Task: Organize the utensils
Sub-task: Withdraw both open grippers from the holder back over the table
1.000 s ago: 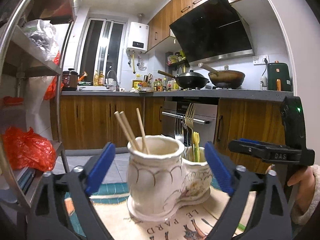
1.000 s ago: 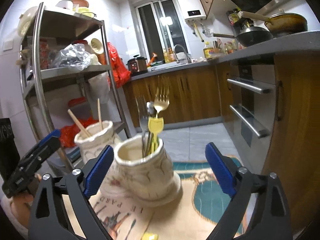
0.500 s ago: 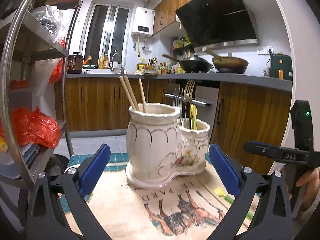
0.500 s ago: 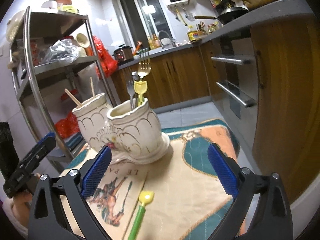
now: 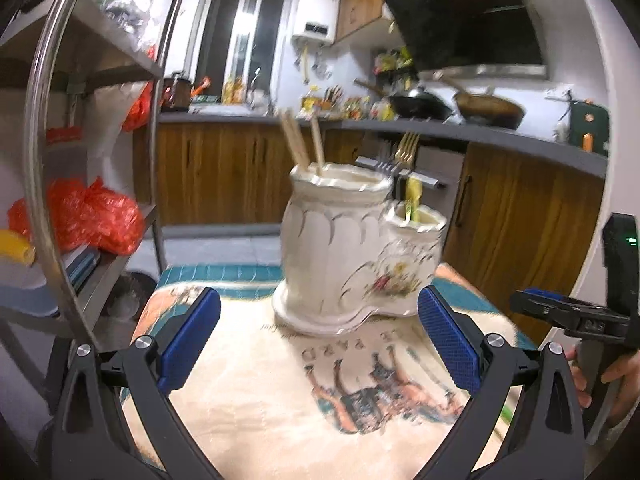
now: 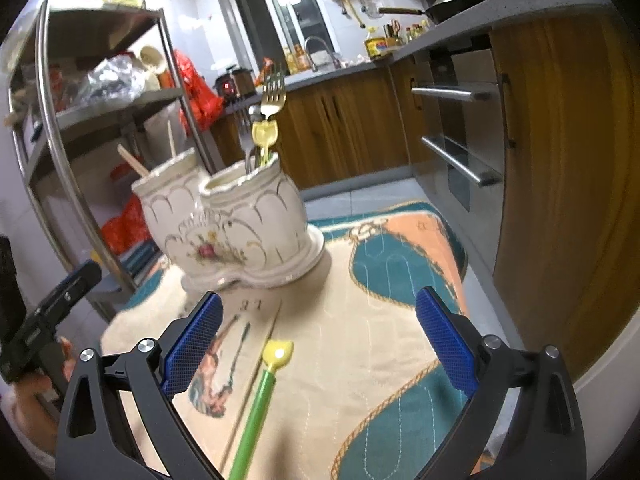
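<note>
A white ceramic double utensil holder [image 5: 344, 248] stands on a printed cloth [image 5: 280, 392]; it also shows in the right wrist view [image 6: 236, 228]. Its taller cup holds wooden chopsticks [image 5: 298, 144]; the smaller cup holds forks [image 6: 272, 94] and a yellow-topped utensil [image 6: 265, 136]. A green utensil with a yellow tip [image 6: 260, 396] lies on the cloth between my right fingers, beside a thin chopstick [image 6: 256, 376]. My left gripper [image 5: 316, 344] is open and empty, short of the holder. My right gripper [image 6: 320, 344] is open and empty above the green utensil.
A metal shelf rack [image 5: 48, 152] with red bags [image 5: 96, 212] stands at the left. Wooden cabinets and an oven [image 6: 460, 136] line the right, under a counter with pans [image 5: 420, 106]. The cloth's edge [image 6: 452, 240] drops off toward the floor.
Both grippers have drawn back from the holder, which now looks smaller and farther. The green utensil and thin chopstick have come more fully into the right wrist view. Both stay open.
</note>
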